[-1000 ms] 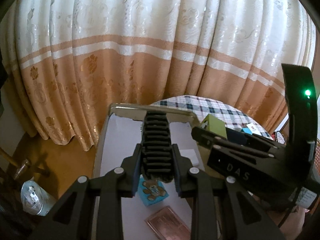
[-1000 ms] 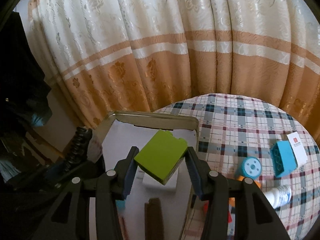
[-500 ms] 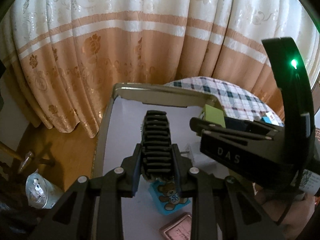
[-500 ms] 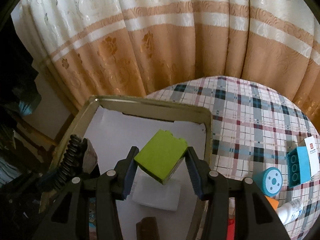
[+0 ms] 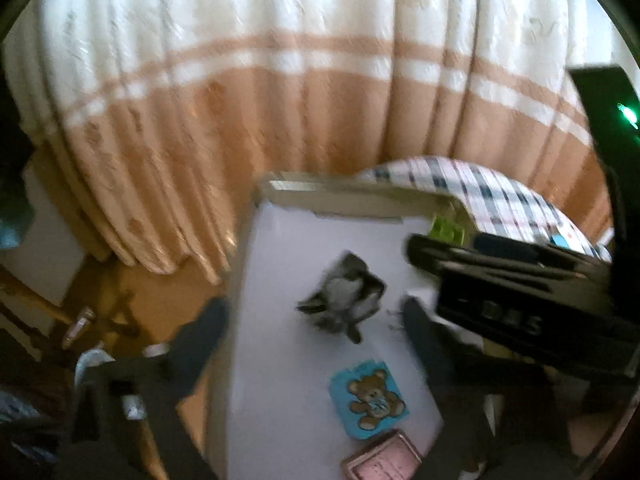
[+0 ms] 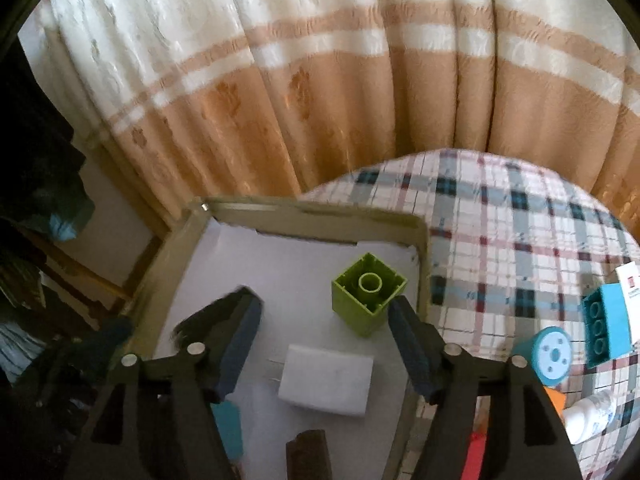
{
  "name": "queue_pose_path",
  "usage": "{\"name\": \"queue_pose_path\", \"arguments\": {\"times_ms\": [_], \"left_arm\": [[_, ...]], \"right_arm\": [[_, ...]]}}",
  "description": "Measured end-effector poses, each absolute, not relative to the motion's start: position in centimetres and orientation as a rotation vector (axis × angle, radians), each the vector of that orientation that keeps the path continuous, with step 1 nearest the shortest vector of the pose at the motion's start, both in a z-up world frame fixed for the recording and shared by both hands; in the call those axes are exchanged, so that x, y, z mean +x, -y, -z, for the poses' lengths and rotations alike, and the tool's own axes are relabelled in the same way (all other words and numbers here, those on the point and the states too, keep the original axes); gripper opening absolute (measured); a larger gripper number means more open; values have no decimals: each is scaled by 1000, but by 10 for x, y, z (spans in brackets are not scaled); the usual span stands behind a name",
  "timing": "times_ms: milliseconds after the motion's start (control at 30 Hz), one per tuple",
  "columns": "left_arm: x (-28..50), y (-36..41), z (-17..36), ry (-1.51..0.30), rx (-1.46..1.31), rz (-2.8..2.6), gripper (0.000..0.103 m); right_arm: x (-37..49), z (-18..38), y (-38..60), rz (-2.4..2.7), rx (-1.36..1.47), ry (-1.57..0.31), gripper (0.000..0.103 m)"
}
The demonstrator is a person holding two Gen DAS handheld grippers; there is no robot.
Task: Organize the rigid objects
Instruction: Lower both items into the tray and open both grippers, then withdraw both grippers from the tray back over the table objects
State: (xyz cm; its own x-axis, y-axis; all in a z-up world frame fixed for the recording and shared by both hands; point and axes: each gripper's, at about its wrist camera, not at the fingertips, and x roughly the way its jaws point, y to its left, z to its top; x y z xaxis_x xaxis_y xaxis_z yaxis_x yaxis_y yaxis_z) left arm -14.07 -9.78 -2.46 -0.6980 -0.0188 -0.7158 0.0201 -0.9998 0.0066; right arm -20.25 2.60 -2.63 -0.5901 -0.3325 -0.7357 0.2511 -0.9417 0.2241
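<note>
Releasing both items into the tray [image 6: 425, 276].
Right gripper [image 6: 326, 322] and left gripper [image 5: 316, 326], jaws just widened, are gripping nothing; green block [image 6: 366, 294] and black clip [image 5: 344, 294] are lying inside.

The left gripper [image 5: 312, 320] points steeply down, its jaws spread wide after just opening, with nothing pressed between the fingers [image 5: 200, 336]; its own view is blurred. The right gripper [image 6: 324, 328] also tilts steeply down, and its jaws have just been opening: both pads stand apart with nothing gripped between them. In the left wrist view the right gripper's dark body [image 5: 520, 304] reaches in from the right, close beside the left one
</note>
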Motion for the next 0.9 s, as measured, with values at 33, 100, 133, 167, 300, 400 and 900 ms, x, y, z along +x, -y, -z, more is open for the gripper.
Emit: {"name": "queue_pose_path", "arguments": {"times_ms": [33,100,133,167,300,400,900], "left_arm": [[-136,98,19,0,1157,2880,102],[-131,99,11,-10,1119,2897,102],[-128,100,8,-27,1107,2902,102],[-126,101,6,-42,1100,2901,102],[-112,104,3,-135,1092,2895,102],[-94,105,6,-214,1062,2882,102],[-20,24,21,-117,1017,3014,102]], "right_arm": [[-199,22,-30,2551,1176,157,72],[-190,14,-42,2571,1115,219,76],[-185,10,-48,2583,1088,247,76],[-179,7,-56,2602,1056,278,76],[-150,4,-91,2663,974,384,77],[-125,10,-119,2761,953,427,77],[-29,29,-217,3197,880,301,77]]}}
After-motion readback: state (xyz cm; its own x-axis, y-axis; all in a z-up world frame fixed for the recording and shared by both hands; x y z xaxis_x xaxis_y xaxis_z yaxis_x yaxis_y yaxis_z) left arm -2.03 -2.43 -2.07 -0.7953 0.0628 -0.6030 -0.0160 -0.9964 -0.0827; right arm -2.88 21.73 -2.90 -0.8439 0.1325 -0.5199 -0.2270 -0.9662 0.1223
